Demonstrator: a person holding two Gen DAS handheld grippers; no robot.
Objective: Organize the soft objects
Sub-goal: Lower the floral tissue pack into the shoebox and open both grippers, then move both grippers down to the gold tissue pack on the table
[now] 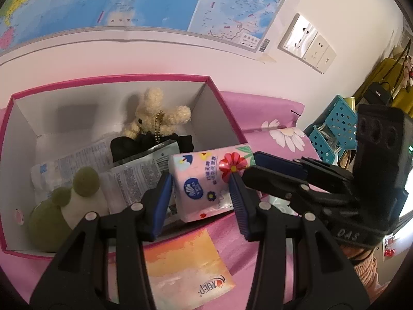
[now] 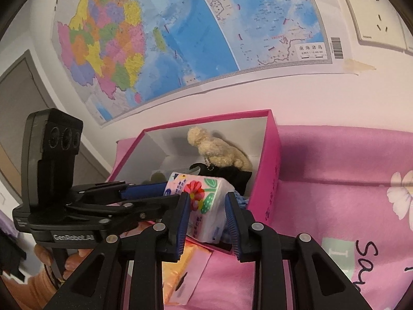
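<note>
The box (image 1: 224, 108) stands on the bed (image 1: 258, 108), near the wall with the map (image 1: 155, 0). In the box, the plush bear (image 1: 155, 113) sits at the far side, and the two round plush toys (image 1: 74, 199) lie in the near left corner. The tissue pack (image 1: 204, 180) is over the near right rim, between the left tongs (image 1: 201, 196). In front of the box, a flat packet (image 1: 185, 268) lies on the bed.
</note>
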